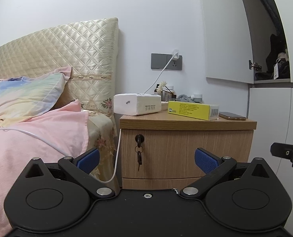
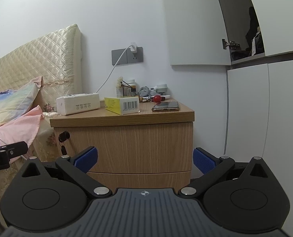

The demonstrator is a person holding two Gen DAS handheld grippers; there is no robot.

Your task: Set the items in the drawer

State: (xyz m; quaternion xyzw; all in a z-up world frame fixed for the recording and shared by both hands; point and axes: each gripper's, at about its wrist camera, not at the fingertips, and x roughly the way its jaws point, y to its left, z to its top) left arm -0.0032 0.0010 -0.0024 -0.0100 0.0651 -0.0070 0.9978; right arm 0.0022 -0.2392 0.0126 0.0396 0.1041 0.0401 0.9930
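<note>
A wooden nightstand [image 1: 186,150] [image 2: 126,140] stands beside the bed, its upper drawer [image 1: 186,152] [image 2: 130,146] closed, with keys [image 1: 138,154] [image 2: 63,138] hanging from the lock. On top lie a white tissue pack [image 1: 137,103] [image 2: 78,103], a yellow box [image 1: 193,109] [image 2: 122,103] and a phone [image 1: 232,116] [image 2: 166,106]. My left gripper [image 1: 147,161] is open and empty, level with the drawer front but short of it. My right gripper [image 2: 145,161] is open too, holding nothing, in front of the same drawer.
A bed with pink blanket [image 1: 33,136] and pillow [image 1: 24,96] lies left. A white charging cable [image 1: 114,158] drops beside the nightstand. Small bottles, a cloth and a red ball [image 2: 157,98] crowd the back. White wardrobe doors [image 2: 265,118] stand right.
</note>
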